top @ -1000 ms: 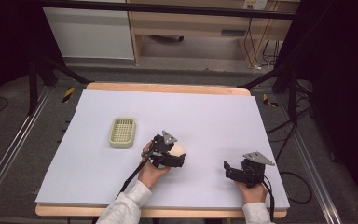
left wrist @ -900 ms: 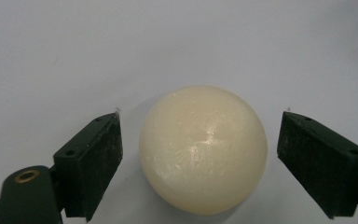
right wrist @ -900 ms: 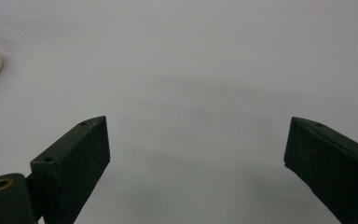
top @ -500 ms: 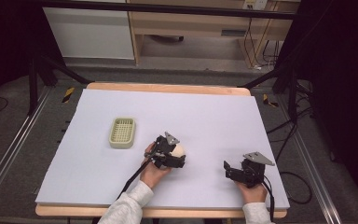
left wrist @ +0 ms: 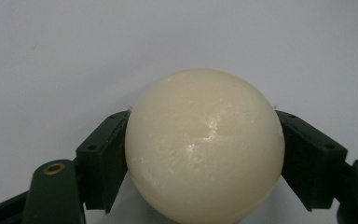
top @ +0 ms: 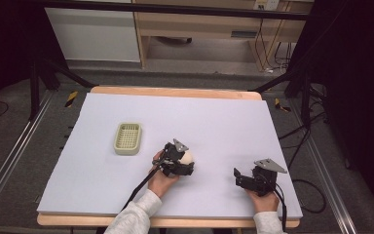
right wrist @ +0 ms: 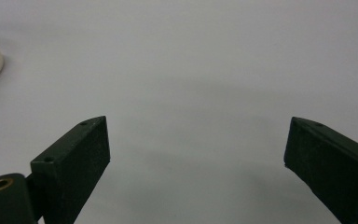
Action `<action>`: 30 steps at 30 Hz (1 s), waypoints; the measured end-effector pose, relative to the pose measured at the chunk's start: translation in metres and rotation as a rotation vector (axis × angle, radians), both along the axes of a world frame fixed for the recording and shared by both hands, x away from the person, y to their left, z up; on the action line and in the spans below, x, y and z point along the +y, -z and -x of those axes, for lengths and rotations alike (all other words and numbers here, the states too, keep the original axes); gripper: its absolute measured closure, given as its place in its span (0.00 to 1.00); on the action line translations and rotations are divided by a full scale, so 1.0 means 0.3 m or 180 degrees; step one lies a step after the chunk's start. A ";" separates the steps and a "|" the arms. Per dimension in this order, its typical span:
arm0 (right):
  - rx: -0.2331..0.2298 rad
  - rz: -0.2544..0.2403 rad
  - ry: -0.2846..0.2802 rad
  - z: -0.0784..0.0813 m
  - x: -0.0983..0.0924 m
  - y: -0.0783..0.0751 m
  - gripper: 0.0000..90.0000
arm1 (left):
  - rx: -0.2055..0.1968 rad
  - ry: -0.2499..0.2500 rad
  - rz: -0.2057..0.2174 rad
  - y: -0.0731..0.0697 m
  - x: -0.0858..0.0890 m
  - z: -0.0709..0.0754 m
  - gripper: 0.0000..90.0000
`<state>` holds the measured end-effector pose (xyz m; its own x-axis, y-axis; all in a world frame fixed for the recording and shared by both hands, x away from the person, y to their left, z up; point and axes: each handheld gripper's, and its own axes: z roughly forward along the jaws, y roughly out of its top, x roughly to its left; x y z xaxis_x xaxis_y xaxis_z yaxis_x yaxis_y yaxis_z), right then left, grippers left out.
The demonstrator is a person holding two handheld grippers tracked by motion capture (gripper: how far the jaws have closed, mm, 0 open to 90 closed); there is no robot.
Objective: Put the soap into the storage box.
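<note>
Ball (left wrist: 204, 147), cream-coloured and glossy, is gripped between the two black jaws of the left gripper (top: 180, 163), one jaw pressed against each side at its widest part. It is held at the pale tabletop (top: 214, 122), a little to the right of and nearer the person than the small green basket (top: 127, 138). The right gripper (right wrist: 196, 154) is held well to the right of the ball, its jaws spread wide with nothing between them, low over bare tabletop.
</note>
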<state>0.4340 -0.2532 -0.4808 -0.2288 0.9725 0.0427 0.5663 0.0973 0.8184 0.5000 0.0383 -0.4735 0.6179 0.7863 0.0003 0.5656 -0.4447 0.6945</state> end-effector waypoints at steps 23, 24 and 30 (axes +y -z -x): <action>-0.0001 0.0023 -0.0011 -0.001 0.000 0.001 0.08 | 0.0048 -0.0088 0.0002 -0.011 0.018 -0.005 0.27; 0.0005 0.0017 -0.0002 -0.001 0.001 0.001 0.08 | 0.0043 -0.0105 0.0028 -0.015 0.020 -0.003 0.27; 0.0005 0.0017 -0.0002 -0.001 0.001 0.001 0.08 | 0.0001 -0.0075 0.0068 -0.043 0.033 0.010 0.27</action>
<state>0.4343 -0.2530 -0.4812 -0.2294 0.9726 0.0379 0.5676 0.1020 0.8170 0.4971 0.0482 -0.4607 0.5992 0.8005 -0.0167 0.5759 -0.4164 0.7035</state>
